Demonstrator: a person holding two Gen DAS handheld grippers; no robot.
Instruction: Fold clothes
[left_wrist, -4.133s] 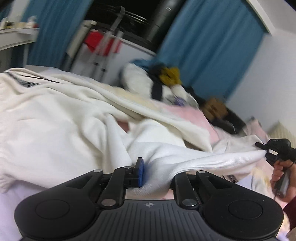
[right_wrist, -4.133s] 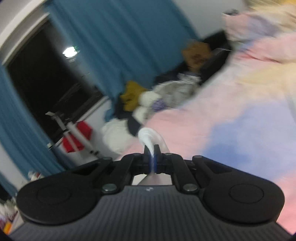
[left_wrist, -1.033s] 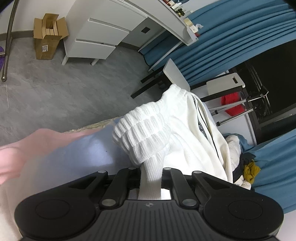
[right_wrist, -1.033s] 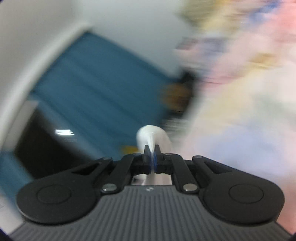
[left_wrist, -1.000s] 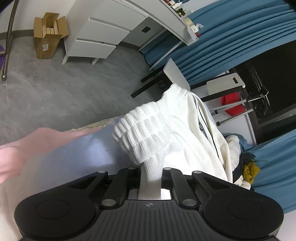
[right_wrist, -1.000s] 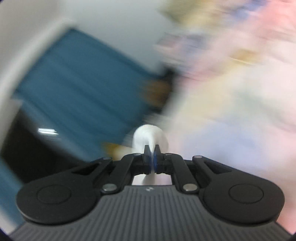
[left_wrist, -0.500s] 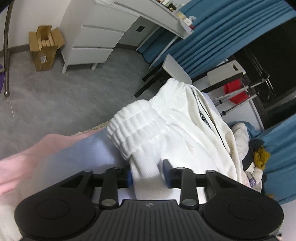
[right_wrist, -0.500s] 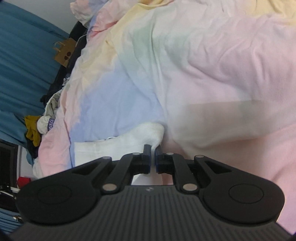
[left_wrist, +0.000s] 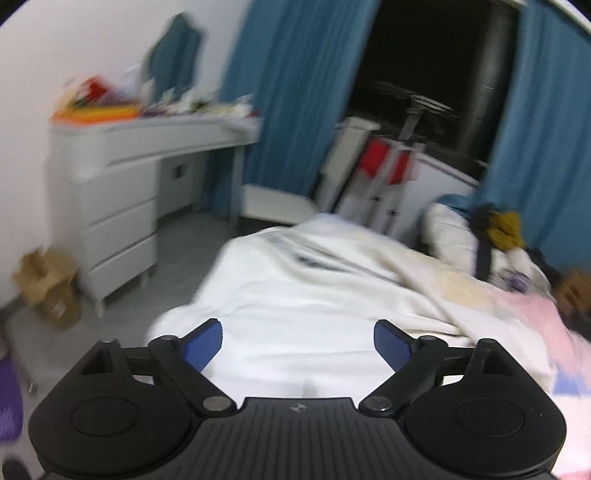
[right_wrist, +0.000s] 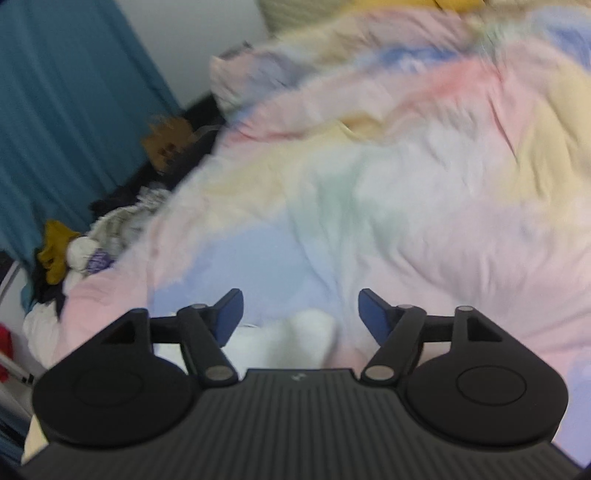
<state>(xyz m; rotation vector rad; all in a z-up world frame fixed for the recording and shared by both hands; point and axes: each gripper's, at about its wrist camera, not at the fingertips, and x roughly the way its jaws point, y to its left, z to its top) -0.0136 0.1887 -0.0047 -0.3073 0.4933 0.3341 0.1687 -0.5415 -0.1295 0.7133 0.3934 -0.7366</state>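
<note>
My left tongs (left_wrist: 297, 341) and right tongs (right_wrist: 297, 314) are both opening, pinching nothing, so the white garment (left_wrist: 314, 295) lies released on the pastel bed cover (right_wrist: 388, 203) for the next fold.

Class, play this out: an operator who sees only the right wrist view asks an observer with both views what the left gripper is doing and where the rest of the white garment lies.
Operator: I see only my open right gripper above a white cuff. Is the left gripper holding anything?
Observer: No. The left gripper has its jaws opening, nothing pressed between the pads.
Operator: Where is the rest of the garment?
Observer: The white garment lies spread on the bed beyond the left gripper, a dark stripe running along it.
Operator: What is past its far end?
Observer: A white drawer unit by the blue curtain.
</note>
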